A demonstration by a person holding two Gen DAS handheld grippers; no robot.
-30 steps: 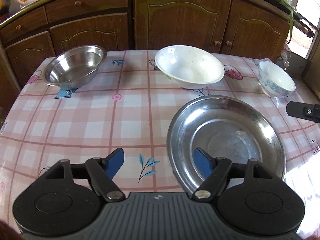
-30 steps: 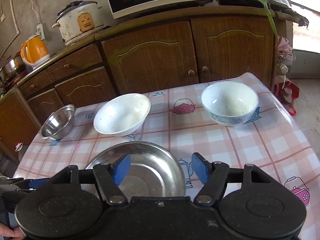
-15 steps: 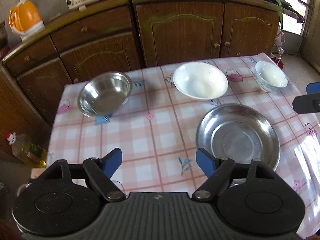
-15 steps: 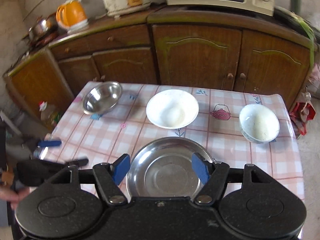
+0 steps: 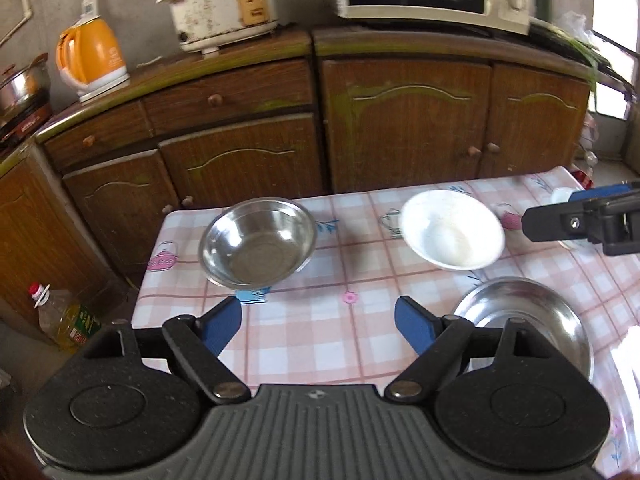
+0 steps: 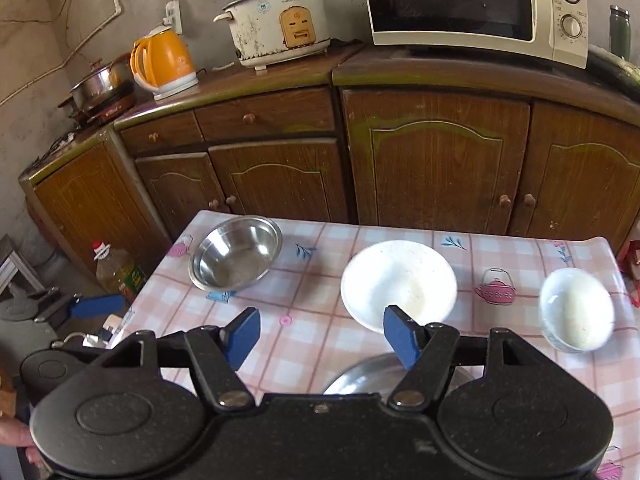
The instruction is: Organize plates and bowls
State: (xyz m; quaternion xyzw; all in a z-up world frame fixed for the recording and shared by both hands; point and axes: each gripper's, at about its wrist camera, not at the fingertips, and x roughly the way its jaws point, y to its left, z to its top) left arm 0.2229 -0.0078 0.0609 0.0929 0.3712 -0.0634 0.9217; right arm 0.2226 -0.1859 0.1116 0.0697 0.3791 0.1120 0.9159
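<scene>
On the pink checked tablecloth (image 5: 320,344) stand a steel bowl (image 5: 258,242) at the far left, a wide white bowl (image 5: 452,234) at the far middle and a steel plate (image 5: 524,320) at the near right. The right wrist view shows the steel bowl (image 6: 236,258), the white bowl (image 6: 398,282), a small patterned bowl (image 6: 576,308) at the right and the steel plate's rim (image 6: 360,376). My left gripper (image 5: 318,324) is open and empty, high above the table's near edge. My right gripper (image 6: 320,332) is open and empty, above the plate.
Brown cabinets (image 6: 436,160) stand close behind the table, with a kettle (image 6: 164,60), rice cooker (image 6: 280,20) and microwave (image 6: 472,4) on top. An oil bottle (image 5: 66,316) stands on the floor left of the table.
Both grippers have risen and pulled back from the table, so the dishes look smaller and the countertop has come into view. The dishes have not moved.
</scene>
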